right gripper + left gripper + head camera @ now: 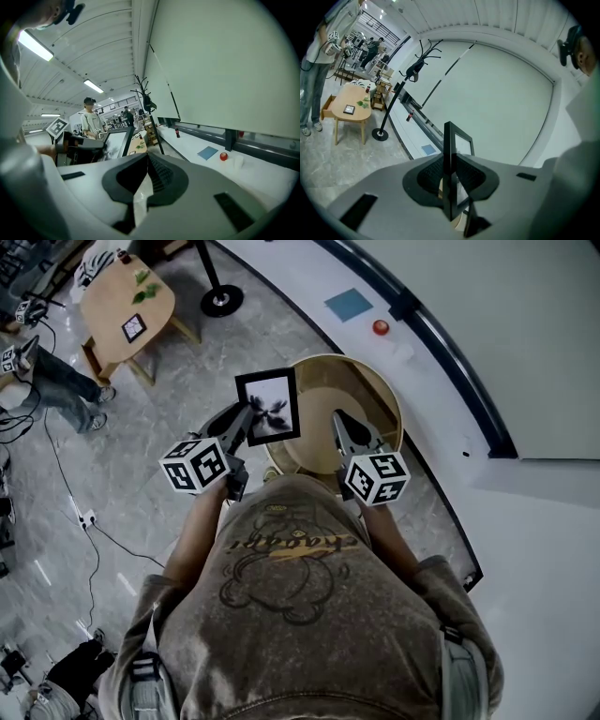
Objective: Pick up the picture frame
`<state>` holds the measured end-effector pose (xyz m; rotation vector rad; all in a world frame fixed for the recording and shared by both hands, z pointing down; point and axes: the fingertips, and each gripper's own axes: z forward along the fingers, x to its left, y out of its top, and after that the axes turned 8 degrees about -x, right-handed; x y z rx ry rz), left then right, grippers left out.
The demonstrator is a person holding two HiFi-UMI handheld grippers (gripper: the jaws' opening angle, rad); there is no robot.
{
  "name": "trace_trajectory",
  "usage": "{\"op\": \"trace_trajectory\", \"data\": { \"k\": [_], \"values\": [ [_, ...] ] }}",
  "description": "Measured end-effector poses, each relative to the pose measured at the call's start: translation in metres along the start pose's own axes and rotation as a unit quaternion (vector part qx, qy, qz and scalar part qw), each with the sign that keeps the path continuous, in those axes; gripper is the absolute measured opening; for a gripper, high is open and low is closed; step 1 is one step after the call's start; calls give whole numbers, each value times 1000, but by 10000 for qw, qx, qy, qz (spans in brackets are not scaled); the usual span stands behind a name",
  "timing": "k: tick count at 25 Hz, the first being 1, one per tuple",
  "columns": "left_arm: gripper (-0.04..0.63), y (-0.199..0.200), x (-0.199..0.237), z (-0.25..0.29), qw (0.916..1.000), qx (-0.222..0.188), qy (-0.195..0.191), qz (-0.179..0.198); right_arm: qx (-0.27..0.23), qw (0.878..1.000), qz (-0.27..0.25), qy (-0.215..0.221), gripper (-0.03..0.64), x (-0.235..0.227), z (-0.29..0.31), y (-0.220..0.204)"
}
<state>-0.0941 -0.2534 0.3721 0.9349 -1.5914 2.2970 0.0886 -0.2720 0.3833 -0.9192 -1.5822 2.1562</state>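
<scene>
**Recording Hall, Not a Living Room**

A large lab-like hall: a ribbed white ceiling with strip lights, a polished stone floor trailing cables, a wooden table, and other people standing in the background.

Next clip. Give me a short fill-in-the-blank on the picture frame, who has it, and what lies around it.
1. The picture frame is clamped in the ____ gripper.
2. The table below the frame is ____ in shape.
3. The right gripper holds ____.
4. On the white ledge, the small ball beside the blue square is ____.

Missing words: left; round; nothing; red
</scene>
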Motion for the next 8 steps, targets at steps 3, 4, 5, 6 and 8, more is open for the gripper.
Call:
{"op": "trace_trajectory", "data": {
  "k": [3,4,5,6,8],
  "values": [
    [93,-2,0,0,10000,25,19,-18,31,10000,-2,-1,20,-1,-1,0],
    [94,-2,1,1,10000,33,25,-29,37,10000,-5,-2,20,-2,-1,0],
    [94,-2,2,2,10000,38,31,-41,43,10000,-11,-2,20,-3,0,1],
    [93,-1,2,3,10000,41,38,-52,49,10000,-17,-1,20,-4,2,1],
    [94,0,4,5,10000,47,50,-70,62,10000,-29,4,20,-5,4,2]
  ]
}}
